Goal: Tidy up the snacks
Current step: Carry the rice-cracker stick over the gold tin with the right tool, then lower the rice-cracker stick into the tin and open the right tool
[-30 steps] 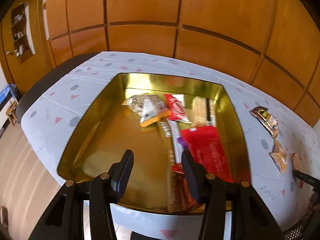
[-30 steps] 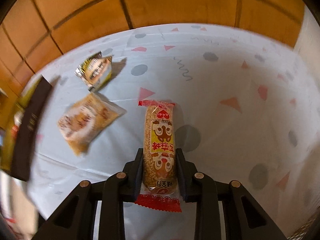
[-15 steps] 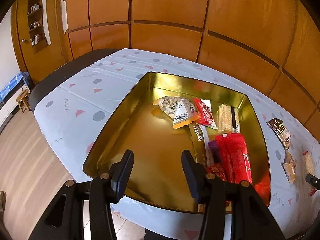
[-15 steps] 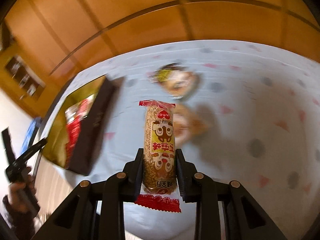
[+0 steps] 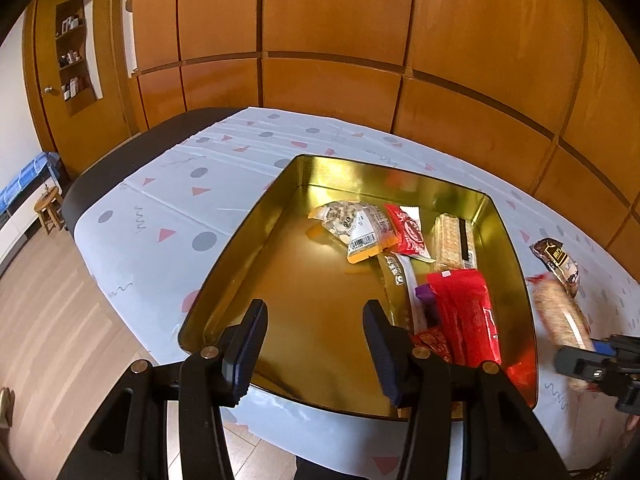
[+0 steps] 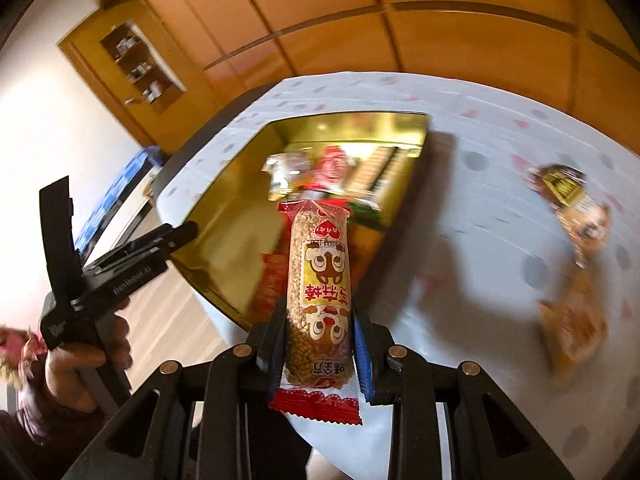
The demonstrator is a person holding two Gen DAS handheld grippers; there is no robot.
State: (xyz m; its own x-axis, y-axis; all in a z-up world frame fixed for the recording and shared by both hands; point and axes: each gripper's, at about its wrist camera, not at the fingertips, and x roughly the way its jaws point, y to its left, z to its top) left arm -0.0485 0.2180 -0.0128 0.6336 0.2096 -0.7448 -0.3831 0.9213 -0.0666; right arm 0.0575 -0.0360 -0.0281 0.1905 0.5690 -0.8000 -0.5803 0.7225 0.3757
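Snack roll, a long clear packet of puffed grain with a red crimped end, sits clamped between the right tongs, its long axis running straight forward along the fingers and out past their tips. It is held in the air above the bench, and the gold tin lies ahead and a little to the left of it, the tip of the roll pointing at the tin's near right corner. The right hand is plainly the nearer one for the drop. In the left wrist view the left tongs stand spread with nothing between them, over the tin's near edge and its bare left half; the packets already inside crowd the right half. Two more snacks lie on the bench to the right, well apart from the tin.
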